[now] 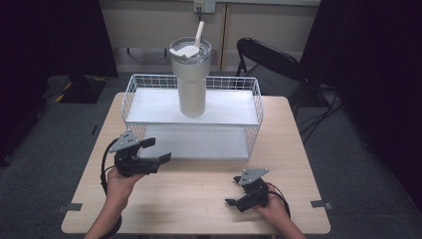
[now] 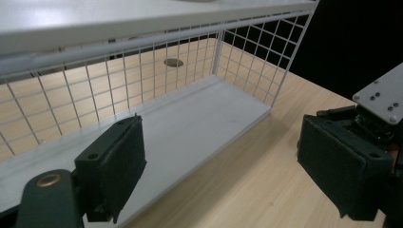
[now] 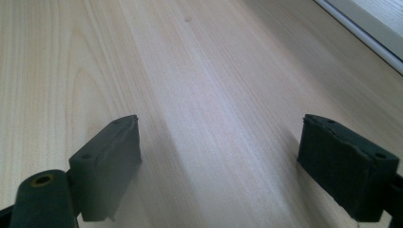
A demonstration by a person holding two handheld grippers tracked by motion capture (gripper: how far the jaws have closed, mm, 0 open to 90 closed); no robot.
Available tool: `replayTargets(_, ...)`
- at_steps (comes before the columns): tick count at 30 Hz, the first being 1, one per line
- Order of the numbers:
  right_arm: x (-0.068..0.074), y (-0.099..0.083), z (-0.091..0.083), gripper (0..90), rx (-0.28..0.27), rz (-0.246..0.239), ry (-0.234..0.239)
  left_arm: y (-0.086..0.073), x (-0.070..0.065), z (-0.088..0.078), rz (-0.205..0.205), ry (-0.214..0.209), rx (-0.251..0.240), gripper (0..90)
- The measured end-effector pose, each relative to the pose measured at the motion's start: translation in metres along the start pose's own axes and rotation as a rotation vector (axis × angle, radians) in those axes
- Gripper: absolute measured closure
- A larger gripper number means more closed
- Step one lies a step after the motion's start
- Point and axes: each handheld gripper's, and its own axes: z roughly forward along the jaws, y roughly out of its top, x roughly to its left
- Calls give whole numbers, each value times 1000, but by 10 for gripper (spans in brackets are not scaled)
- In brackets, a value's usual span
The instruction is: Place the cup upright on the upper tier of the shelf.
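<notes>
High view: the tumbler (image 1: 191, 79) stands upright on the rack's (image 1: 251, 107) top shelf, straw up, likely the thing to be fetched. The left gripper (image 1: 152, 152) hovers by the lower shelf, jaws spread and empty; the right gripper (image 1: 235, 198) rests low over the table (image 1: 199, 199), also spread, seemingly waiting.

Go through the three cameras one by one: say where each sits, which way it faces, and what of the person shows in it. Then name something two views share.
High view: fixed above the person's side, looking forward and down on the wooden table, the wire shelf rack and the tumbler; forearms, left gripper and right gripper show.
Left gripper view: rides the left gripper, facing the rack's lower shelf; open jaws.
Right gripper view: rides the right gripper, low over bare tabletop; open jaws.
Shared: the rack, in the high and left gripper views.
</notes>
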Motion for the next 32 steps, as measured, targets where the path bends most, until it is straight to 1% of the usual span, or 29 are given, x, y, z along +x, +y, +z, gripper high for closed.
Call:
replayTargets(2, 0, 0, 0, 137, 0, 0, 0, -6, 1, -1, -5, -2, 2, 160)
replayTargets(4, 0, 0, 0, 137, 0, 0, 0, -16, 2, -1, -18, -1, 7, 160)
replayTargets(5, 0, 0, 0, 137, 0, 0, 0, -16, 2, -1, -18, -1, 7, 159)
replayTargets(8, 0, 0, 0, 137, 0, 0, 0, -26, 3, 0, -15, -4, 13, 159)
replayTargets(9, 0, 0, 0, 137, 0, 0, 0, -34, 3, 1, -16, -6, 21, 158)
replayTargets(10, 0, 0, 0, 137, 0, 0, 0, -34, 3, 1, -16, -6, 21, 158)
replayTargets(12, 0, 0, 0, 137, 0, 0, 0, -42, 3, 4, -26, -12, 32, 158)
replayTargets(13, 0, 0, 0, 137, 0, 0, 0, -50, 4, 6, -24, -13, 47, 158)
replayTargets(14, 0, 0, 0, 137, 0, 0, 0, -50, 4, 6, -24, -13, 47, 158)
replayTargets(15, 0, 0, 0, 137, 0, 0, 0, -57, 4, 9, -27, -15, 64, 157)
replayTargets(16, 0, 0, 0, 137, 0, 0, 0, -57, 4, 9, -27, -15, 64, 156)
replayTargets(18, 0, 0, 0, 137, 0, 0, 0, -64, 3, 11, -29, -23, 65, 157)
replayTargets(19, 0, 0, 0, 137, 0, 0, 0, -70, 3, 13, -29, -29, 74, 156)
replayTargets(20, 0, 0, 0, 137, 0, 0, 0, -70, 3, 13, -29, -29, 74, 157)
replayTargets(22, 0, 0, 0, 137, 0, 0, 0, -75, 2, 15, -22, -26, 93, 156)
replayTargets(24, 0, 0, 0, 137, 0, 0, 0, -82, 1, 18, -7, -21, 131, 154)
replayTargets(25, 0, 0, 0, 137, 0, 0, 0, -82, 1, 18, -7, -21, 131, 154)
replayTargets(26, 0, 0, 0, 137, 0, 0, 0, -84, 1, 18, -1, -15, 142, 154)
replayTargets(27, 0, 0, 0, 137, 0, 0, 0, -87, 2, 19, -9, -15, 143, 154)
replayTargets(28, 0, 0, 0, 137, 0, 0, 0, -91, 2, 19, -21, -11, 164, 152)
replayTargets(29, 0, 0, 0, 137, 0, 0, 0, -91, 2, 19, -21, -11, 164, 152)
replayTargets(32, 0, 0, 0, 137, 0, 0, 0, -94, -1, 21, -8, 2, 215, 159)
